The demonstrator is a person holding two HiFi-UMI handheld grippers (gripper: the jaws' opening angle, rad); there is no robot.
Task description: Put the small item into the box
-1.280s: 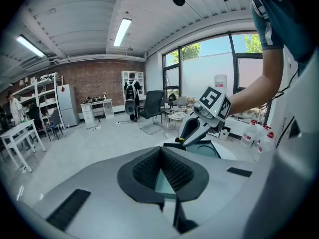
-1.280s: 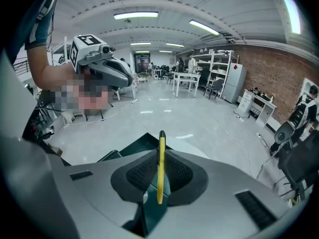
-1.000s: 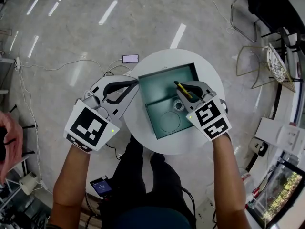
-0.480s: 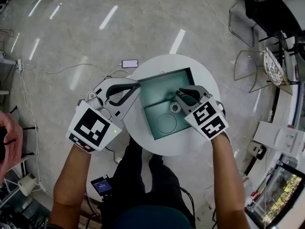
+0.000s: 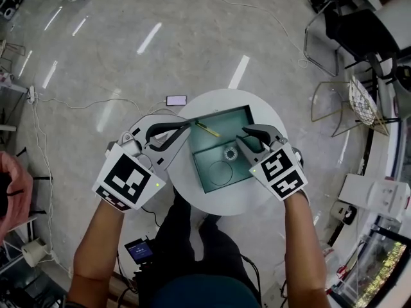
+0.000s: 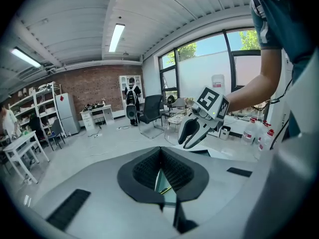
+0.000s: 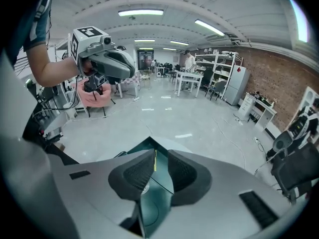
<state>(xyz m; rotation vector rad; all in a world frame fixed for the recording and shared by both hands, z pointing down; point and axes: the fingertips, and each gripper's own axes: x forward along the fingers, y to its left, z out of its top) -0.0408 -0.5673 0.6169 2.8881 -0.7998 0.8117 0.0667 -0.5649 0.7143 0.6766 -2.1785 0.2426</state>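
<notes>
Lying slantwise in the box's (image 5: 226, 112) far compartment, a thin yellow stick (image 5: 207, 129); the right gripper (image 5: 243, 141) gapes empty at the box's right edge, and the left gripper (image 5: 185, 127) is pinched together at its left.

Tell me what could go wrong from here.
1. The right gripper has its open jaws low over the box's right side. Pulling back carelessly might catch that wall and drag the box across the round table.
2. The left gripper, jaws shut, sits close to the box's left corner. A bump there might jolt the yellow stick lying slanted inside.
</notes>
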